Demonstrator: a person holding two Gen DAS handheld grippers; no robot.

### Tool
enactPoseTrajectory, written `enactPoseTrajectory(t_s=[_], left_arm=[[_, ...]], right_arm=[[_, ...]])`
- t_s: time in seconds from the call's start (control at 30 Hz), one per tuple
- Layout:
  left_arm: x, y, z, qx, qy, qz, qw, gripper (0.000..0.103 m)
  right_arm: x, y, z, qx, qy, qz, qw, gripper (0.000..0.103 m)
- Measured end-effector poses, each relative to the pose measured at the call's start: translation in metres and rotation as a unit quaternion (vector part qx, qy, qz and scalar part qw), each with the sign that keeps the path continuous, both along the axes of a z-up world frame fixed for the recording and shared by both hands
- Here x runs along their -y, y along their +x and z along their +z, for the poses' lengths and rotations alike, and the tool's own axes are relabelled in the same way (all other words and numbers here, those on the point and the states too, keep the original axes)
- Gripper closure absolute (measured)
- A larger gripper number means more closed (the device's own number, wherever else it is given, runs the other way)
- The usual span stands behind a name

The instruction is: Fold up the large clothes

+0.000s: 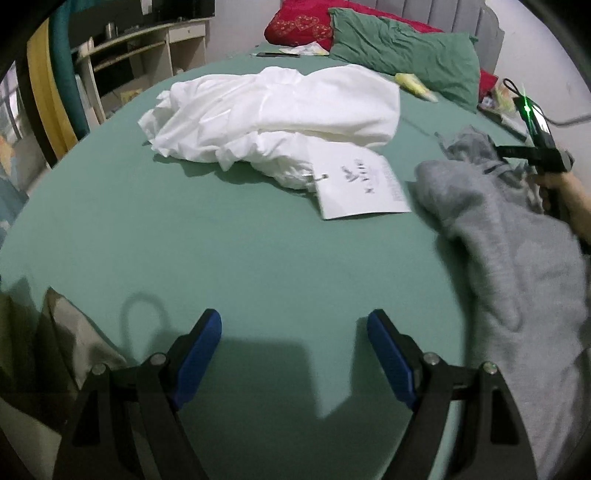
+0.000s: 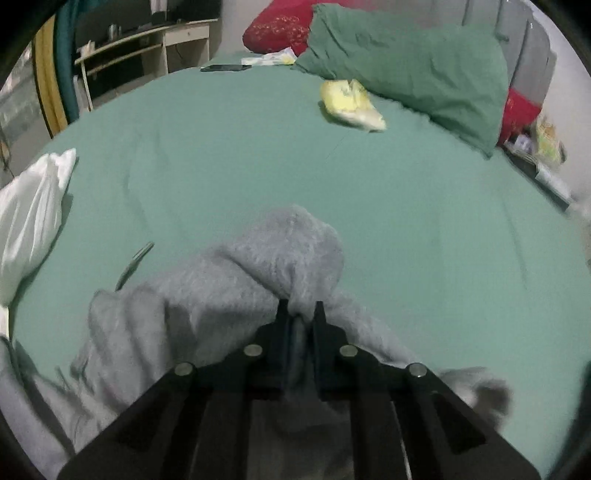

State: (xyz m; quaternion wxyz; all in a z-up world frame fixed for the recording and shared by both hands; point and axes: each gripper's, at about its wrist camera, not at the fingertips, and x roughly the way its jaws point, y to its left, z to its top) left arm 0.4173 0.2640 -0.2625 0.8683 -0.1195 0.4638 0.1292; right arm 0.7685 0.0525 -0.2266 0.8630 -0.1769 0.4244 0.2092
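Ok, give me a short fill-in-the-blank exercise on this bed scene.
1. The right gripper is shut on the ____ garment.
2. The left gripper hangs open over the bare green ____.
3. The paper sheet lies against the ____ garment.

Missing words: grey; bedsheet; white

A home bedroom. A wide bed [image 1: 240, 258] under a green fitted sheet fills both views, with a green pillow [image 1: 402, 55] and a red heart-patterned cushion [image 1: 299, 22] at twelve o'clock against a grey padded headboard [image 1: 443, 14]. At ten o'clock stands a pale wooden desk [image 1: 147, 40] with shelves.
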Motion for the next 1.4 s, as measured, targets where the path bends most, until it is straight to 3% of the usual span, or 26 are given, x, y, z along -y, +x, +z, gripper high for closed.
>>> enactPoseTrajectory(t_s=[0.2, 0.37, 0.5, 0.7, 0.77, 0.8, 0.83, 0.97, 1.03, 1.13, 1.2, 1.27, 1.3, 1.33, 1.4], left_arm=[[0.011, -0.009, 0.02, 0.018, -0.026, -0.012, 0.9994, 0.022], [0.019, -0.018, 0.037, 0.04, -0.033, -0.022, 0.9984, 0.022], [0.028, -0.027, 0.042, 0.045, -0.046, -0.03, 0.9975, 0.022], [0.052, -0.04, 0.051, 0.043, -0.061, -0.062, 0.9953, 0.022], [0.059, -0.044, 0.051, 0.041, -0.06, -0.075, 0.9946, 0.022], [0.06, -0.046, 0.051, 0.04, -0.061, -0.077, 0.9943, 0.022], [0.062, -0.047, 0.052, 0.04, -0.065, -0.078, 0.994, 0.022], [0.061, -0.049, 0.051, 0.041, -0.065, -0.08, 0.9939, 0.022], [0.059, -0.047, 0.05, 0.04, -0.066, -0.077, 0.9941, 0.022], [0.06, -0.044, 0.046, 0.034, -0.071, -0.077, 0.9939, 0.022], [0.062, -0.042, 0.045, 0.032, -0.071, -0.082, 0.9936, 0.022], [0.066, -0.04, 0.044, 0.032, -0.074, -0.09, 0.9926, 0.022], [0.067, -0.04, 0.043, 0.032, -0.076, -0.094, 0.9922, 0.022], [0.069, -0.04, 0.043, 0.031, -0.076, -0.098, 0.9918, 0.022], [0.07, -0.039, 0.041, 0.029, -0.071, -0.102, 0.9918, 0.022]], right_arm=[[0.04, -0.078, 0.098, 0.089, 0.024, -0.002, 0.996, 0.094], [0.076, -0.199, 0.152, 0.162, -0.004, 0.025, 0.986, 0.094], [0.088, -0.311, 0.141, 0.179, -0.04, 0.072, 0.98, 0.094], [0.1, -0.414, 0.059, 0.069, -0.056, 0.082, 0.993, 0.093], [0.112, -0.433, 0.041, 0.033, -0.038, 0.061, 0.997, 0.075], [0.117, -0.441, 0.038, 0.025, -0.029, 0.049, 0.998, 0.055], [0.123, -0.446, 0.041, 0.026, -0.017, 0.036, 0.999, 0.045], [0.129, -0.439, 0.078, 0.076, 0.06, 0.0, 0.995, 0.042], [0.123, -0.414, 0.091, 0.081, 0.091, -0.012, 0.992, 0.04], [0.105, -0.376, 0.086, 0.051, 0.141, -0.014, 0.989, 0.04], [0.082, -0.352, 0.059, 0.006, 0.124, -0.015, 0.992, 0.04], [0.076, -0.343, 0.026, -0.038, 0.096, -0.034, 0.994, 0.053], [0.081, -0.34, 0.013, -0.053, 0.083, -0.05, 0.994, 0.083], [0.093, -0.341, -0.001, -0.063, 0.076, -0.074, 0.992, 0.101], [0.117, -0.345, -0.011, -0.064, 0.083, -0.109, 0.989, 0.102]])
